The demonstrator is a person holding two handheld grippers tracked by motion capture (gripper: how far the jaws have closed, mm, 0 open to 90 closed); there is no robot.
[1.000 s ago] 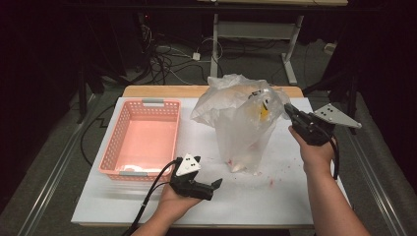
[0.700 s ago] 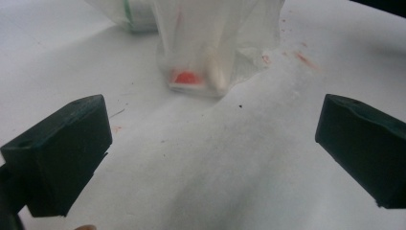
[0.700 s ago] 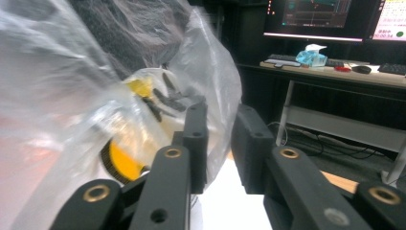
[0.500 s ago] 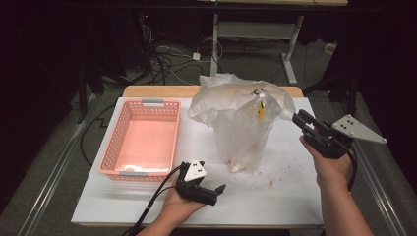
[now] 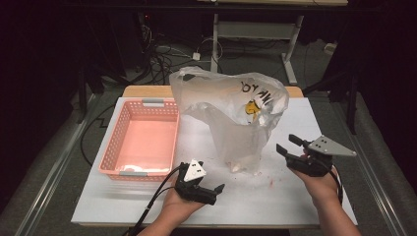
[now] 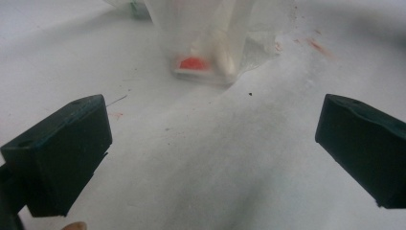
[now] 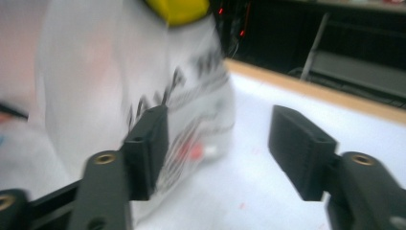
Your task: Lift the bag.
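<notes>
While held just off the table at the right side of the high view, the right gripper (image 5: 290, 145) had its jaws apart, had just been opening them, and gripped nothing. Pointed up and left toward the plastic bag (image 5: 236, 115), with a small gap between. Rested in the right hand (image 5: 322, 182), forearm coming up from the bottom edge. In the right gripper view, stood beside the bag (image 7: 129, 91), not touching it, with bare white table between the jaws.

Low near the front edge, the left gripper (image 5: 216, 191) lay in the left hand (image 5: 172, 206), jaws spread wide and empty, pointed right. In the left gripper view, faced the foot of the bag (image 6: 206, 43) across open table.

Stood the bag tall in the middle of the table (image 5: 255, 206), long way up and down, puffy top, narrow bottom, something red and white (image 6: 194, 64) inside at the base. Sat the pink basket (image 5: 142, 140) just left of it, close to the left edge. Plenty of open room in front of the bag and between the two hands.
</notes>
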